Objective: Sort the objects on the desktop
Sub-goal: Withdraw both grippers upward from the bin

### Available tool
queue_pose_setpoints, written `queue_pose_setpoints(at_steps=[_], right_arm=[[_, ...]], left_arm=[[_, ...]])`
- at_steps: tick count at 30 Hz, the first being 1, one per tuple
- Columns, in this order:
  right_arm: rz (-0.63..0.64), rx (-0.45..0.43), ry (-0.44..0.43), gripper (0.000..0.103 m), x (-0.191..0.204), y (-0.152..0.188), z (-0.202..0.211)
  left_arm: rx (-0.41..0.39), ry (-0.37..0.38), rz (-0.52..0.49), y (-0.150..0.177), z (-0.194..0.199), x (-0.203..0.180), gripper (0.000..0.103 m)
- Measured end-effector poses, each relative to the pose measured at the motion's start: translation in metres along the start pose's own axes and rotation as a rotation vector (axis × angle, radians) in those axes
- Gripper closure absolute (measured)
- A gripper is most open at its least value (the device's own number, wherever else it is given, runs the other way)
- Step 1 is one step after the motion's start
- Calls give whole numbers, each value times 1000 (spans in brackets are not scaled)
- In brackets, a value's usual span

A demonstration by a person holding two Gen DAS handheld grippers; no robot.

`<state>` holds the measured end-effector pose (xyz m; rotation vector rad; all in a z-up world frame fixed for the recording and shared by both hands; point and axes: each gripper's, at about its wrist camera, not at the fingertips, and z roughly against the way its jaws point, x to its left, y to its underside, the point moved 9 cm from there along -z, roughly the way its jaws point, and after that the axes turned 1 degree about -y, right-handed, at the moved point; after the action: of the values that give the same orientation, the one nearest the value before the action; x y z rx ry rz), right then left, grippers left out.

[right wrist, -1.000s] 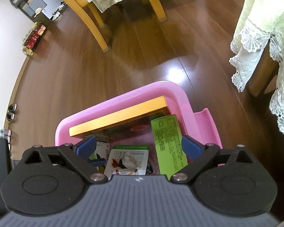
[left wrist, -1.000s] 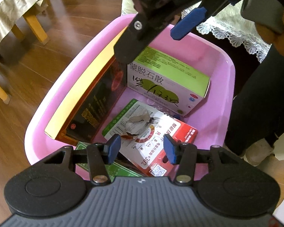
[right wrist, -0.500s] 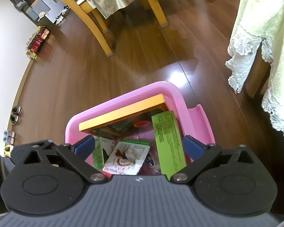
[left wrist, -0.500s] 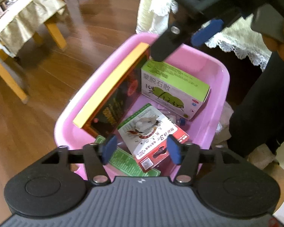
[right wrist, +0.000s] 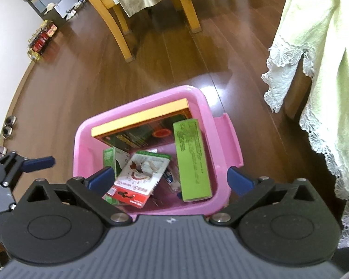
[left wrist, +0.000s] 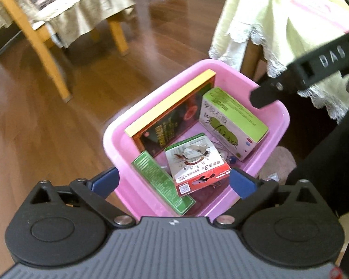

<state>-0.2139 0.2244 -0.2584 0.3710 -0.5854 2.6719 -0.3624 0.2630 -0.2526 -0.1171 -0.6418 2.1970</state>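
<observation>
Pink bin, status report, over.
Left claw open, empty. Right claw open, empty. Pink plastic bin on the floor holds boxes. Nothing in the way.

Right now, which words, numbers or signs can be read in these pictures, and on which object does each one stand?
"DAS": raised letters on the black arm of the right tongs.
"3": large numeral on the red and white box in the pink bin.
QR code: same box, too small to scan.
Large Chinese characters: on the green and white box, too blurred to read.
Green flat box and yellow-edged dark box: print too small.
</observation>
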Motion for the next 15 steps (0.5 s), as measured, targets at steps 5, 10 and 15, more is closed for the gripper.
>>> queue_pose_setpoints(at_steps=[5,10,15], right_arm=[[38,-1,28,1,2,4,7],[65,6,54,1,2,7,11],[65,3,68,1,-2,8,14]], left_arm=[[13,-58,47,4,10,-1,1],[37,-103,157,12,17,5,1],[59,-122,243,20,22,7,1]])
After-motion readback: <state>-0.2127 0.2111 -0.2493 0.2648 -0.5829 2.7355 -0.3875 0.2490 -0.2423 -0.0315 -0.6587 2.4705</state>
